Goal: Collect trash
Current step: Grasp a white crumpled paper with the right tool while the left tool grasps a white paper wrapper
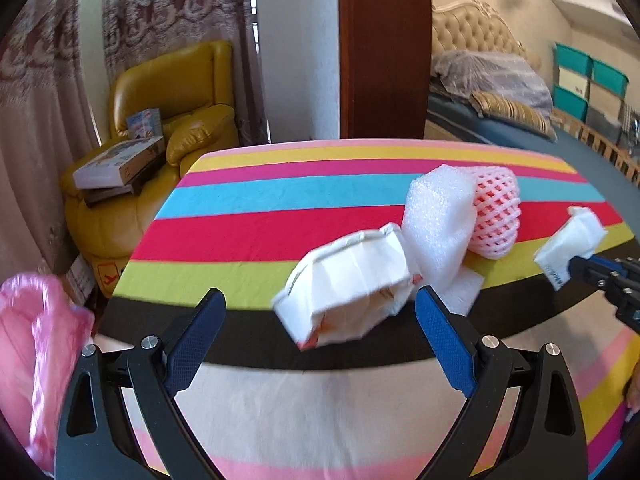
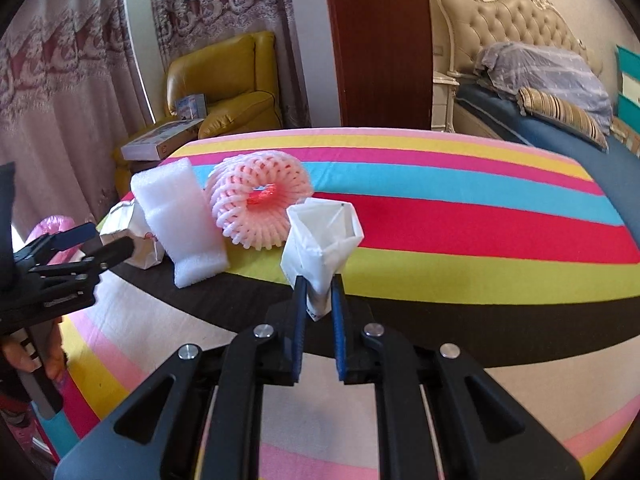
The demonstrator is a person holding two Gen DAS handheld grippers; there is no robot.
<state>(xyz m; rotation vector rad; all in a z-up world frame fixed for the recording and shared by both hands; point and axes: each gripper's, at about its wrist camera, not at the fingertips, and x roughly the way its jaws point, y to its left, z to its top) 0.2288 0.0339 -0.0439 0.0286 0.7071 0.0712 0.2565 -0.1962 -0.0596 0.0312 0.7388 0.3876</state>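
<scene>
My left gripper (image 1: 320, 300) is open, its blue fingers on either side of a crumpled white paper bag (image 1: 348, 284) on the striped cloth; the bag also shows in the right wrist view (image 2: 132, 236). My right gripper (image 2: 320, 284) is shut on a small white paper packet (image 2: 320, 236), held just above the cloth; it also shows in the left wrist view (image 1: 572, 244). A white foam wrap (image 1: 440, 220) and a pink foam fruit net (image 1: 496, 216) stand just beyond the bag. A pink plastic bag (image 1: 36, 344) hangs at the table's left edge.
The table (image 1: 280, 196) wears a rainbow-striped cloth. A yellow armchair (image 1: 172, 128) with boxes stands behind it on the left, a brown door frame (image 1: 384, 48) behind, a bed (image 2: 540, 92) on the right. A hand shows at the left (image 2: 44, 360).
</scene>
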